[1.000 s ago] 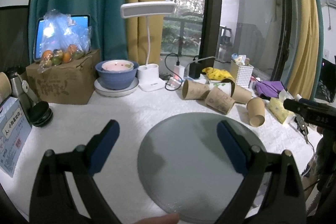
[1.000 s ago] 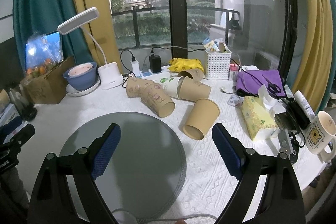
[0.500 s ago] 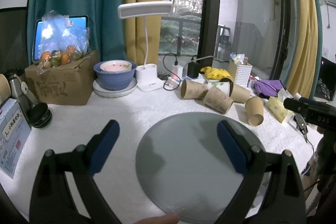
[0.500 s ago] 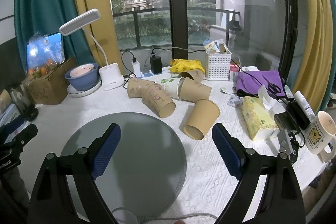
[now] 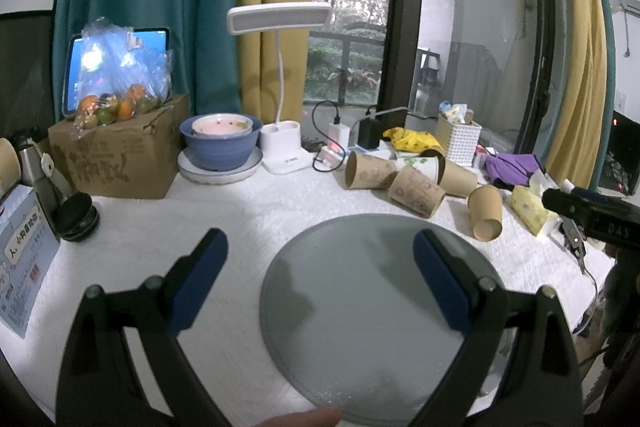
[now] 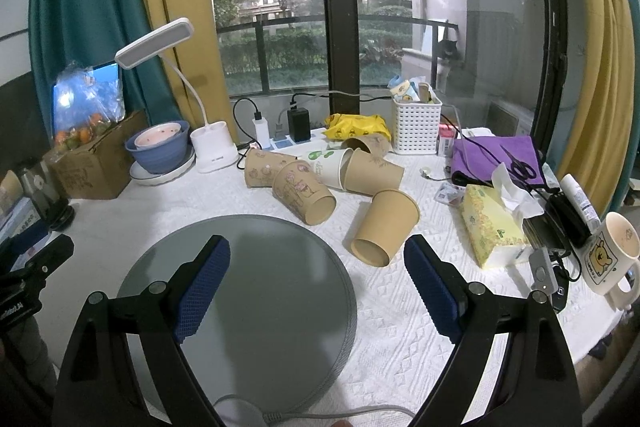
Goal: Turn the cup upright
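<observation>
Several brown paper cups lie on their sides on the white tablecloth behind a round grey mat (image 6: pixel 240 291). The nearest plain cup (image 6: pixel 386 227) points its mouth toward me; a printed cup (image 6: pixel 304 193) lies left of it. In the left wrist view the plain cup (image 5: pixel 486 213) and the printed cup (image 5: pixel 416 191) lie at the mat's (image 5: pixel 372 307) far right. My right gripper (image 6: pixel 316 287) is open and empty above the mat's right edge, short of the cups. My left gripper (image 5: pixel 320 287) is open and empty over the mat.
A white desk lamp (image 6: pixel 212 147), blue bowl on a plate (image 6: pixel 160 147), cardboard box with fruit (image 5: pixel 116 155), white basket (image 6: pixel 416 125), tissue pack (image 6: pixel 492 227), bear mug (image 6: pixel 608 253) and purple cloth (image 6: pixel 496 155) crowd the table's back and right. A black lid (image 5: pixel 76 217) sits left.
Both views have shifted only slightly; the right gripper has eased a little toward the cups. Both grippers stay open and no cup has moved.
</observation>
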A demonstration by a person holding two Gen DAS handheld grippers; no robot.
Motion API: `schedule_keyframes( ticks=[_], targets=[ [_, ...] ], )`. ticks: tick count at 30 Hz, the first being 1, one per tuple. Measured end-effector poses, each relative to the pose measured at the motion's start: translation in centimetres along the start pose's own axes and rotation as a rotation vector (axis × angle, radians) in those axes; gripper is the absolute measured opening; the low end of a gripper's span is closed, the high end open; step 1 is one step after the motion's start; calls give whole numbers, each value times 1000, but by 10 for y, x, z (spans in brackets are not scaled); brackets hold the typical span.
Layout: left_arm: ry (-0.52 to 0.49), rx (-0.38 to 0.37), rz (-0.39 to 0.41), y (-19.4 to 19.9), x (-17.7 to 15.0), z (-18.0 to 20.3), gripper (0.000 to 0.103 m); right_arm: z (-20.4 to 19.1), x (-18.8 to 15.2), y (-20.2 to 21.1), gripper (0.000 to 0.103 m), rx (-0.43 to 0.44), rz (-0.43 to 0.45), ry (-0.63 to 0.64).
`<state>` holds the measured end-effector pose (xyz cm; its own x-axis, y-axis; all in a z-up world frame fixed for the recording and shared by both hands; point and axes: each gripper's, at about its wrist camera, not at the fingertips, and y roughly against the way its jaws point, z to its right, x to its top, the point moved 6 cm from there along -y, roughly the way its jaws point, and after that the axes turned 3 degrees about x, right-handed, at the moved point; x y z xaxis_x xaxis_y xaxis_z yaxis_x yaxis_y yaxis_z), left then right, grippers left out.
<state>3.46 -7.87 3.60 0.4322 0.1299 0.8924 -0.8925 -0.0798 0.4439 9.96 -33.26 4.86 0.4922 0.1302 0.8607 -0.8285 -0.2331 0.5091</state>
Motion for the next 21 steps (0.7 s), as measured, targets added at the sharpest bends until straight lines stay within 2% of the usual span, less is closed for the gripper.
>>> schedule_keyframes(
  ticks=[14, 21],
  targets=[
    [-9, 1, -12, -3, -2, 4, 95, 5, -3, 0, 91, 3, 1, -9],
    [-83, -15, -62, -26, -2, 34, 95, 9, -4, -3, 91, 19, 3, -6]
  ],
)
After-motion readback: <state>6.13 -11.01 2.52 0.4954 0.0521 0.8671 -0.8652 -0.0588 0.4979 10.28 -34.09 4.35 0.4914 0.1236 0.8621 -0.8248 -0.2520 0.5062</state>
